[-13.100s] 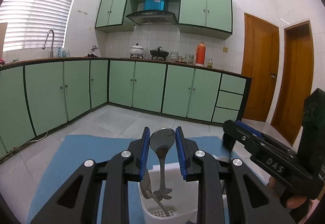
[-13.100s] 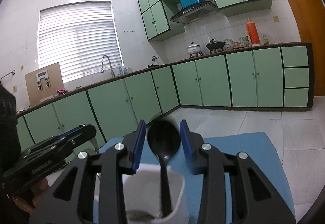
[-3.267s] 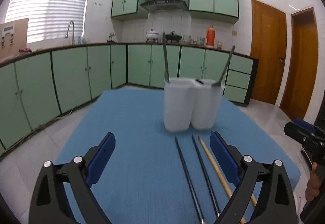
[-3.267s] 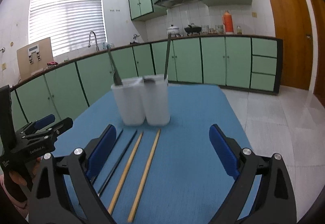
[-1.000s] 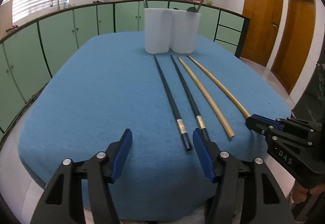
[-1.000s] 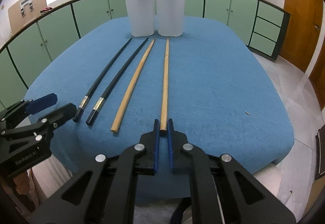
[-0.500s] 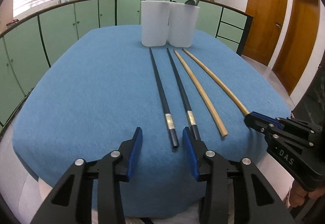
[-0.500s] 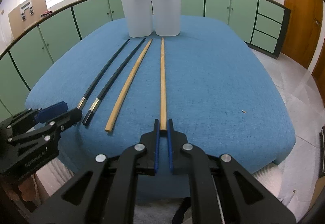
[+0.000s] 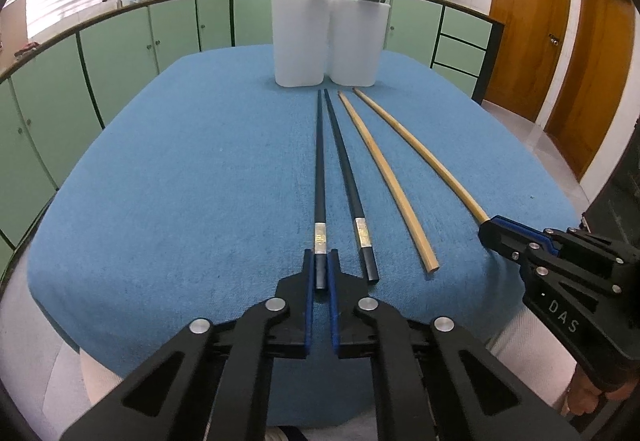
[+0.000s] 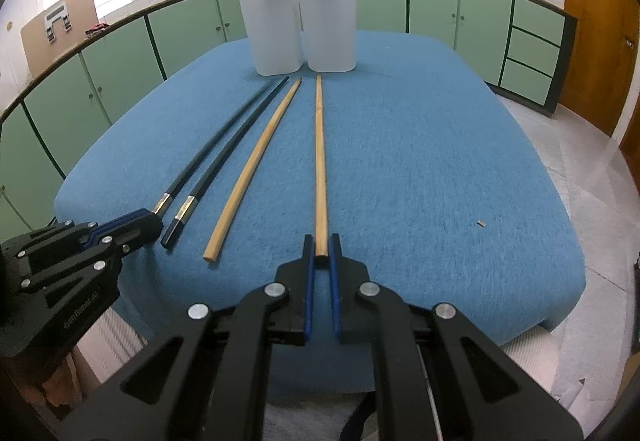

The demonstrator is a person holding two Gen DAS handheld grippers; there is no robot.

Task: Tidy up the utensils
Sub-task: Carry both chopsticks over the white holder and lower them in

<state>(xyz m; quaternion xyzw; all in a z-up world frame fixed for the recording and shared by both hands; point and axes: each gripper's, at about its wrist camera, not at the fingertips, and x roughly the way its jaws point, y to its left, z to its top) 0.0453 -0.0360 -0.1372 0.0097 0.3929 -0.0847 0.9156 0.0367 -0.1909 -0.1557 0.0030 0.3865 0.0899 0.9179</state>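
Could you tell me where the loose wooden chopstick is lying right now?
In the right wrist view the loose wooden chopstick lies on the blue cloth, between the black pair and the wooden one the right gripper holds.

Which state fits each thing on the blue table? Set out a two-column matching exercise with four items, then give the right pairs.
Column one:
1. left gripper
2. right gripper
3. white holder
4. free wooden chopstick

Column two:
A. lies loose on the blue cloth
B. shut on the end of a wooden chopstick
C. stands upright with utensil handles sticking out
D. shut on the end of a black chopstick

Pairs: 1-D, 2-B, 3-C, 4-A
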